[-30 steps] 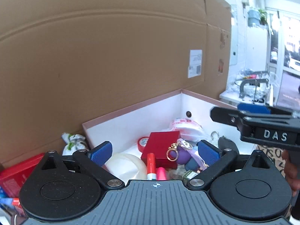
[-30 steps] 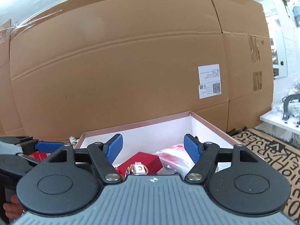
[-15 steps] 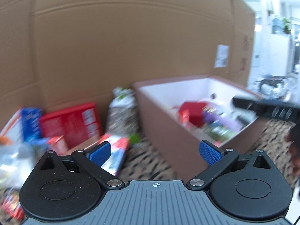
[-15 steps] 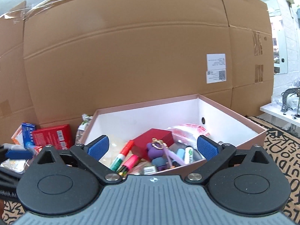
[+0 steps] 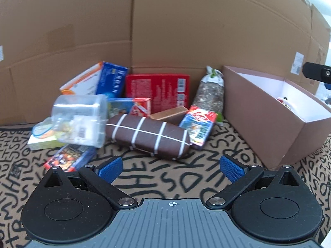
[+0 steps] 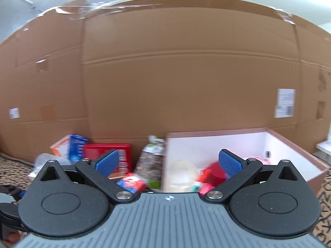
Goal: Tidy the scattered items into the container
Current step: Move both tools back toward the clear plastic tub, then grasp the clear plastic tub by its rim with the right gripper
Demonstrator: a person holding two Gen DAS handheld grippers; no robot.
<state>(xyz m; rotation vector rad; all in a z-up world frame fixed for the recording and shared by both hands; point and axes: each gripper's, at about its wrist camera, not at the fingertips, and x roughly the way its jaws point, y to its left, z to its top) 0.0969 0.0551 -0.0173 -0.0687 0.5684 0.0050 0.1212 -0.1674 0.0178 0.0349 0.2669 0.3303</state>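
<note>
My left gripper is open and empty, low over the patterned mat, facing a pile of items. A brown case with white stripes lies closest, just ahead of it. A clear plastic jar, a card box, a red box and a grain bag lie around it. The pink container stands to the right. My right gripper is open and empty, raised before the container, which holds several items.
A tall cardboard wall runs behind everything. A blue and orange box leans on it at the left. A flat game box lies on the mat near my left gripper. The right gripper's tip shows at the far right.
My left gripper has swung left from over the container down to the pile on the mat. My right gripper has pulled back and turned left. Both stay open.
</note>
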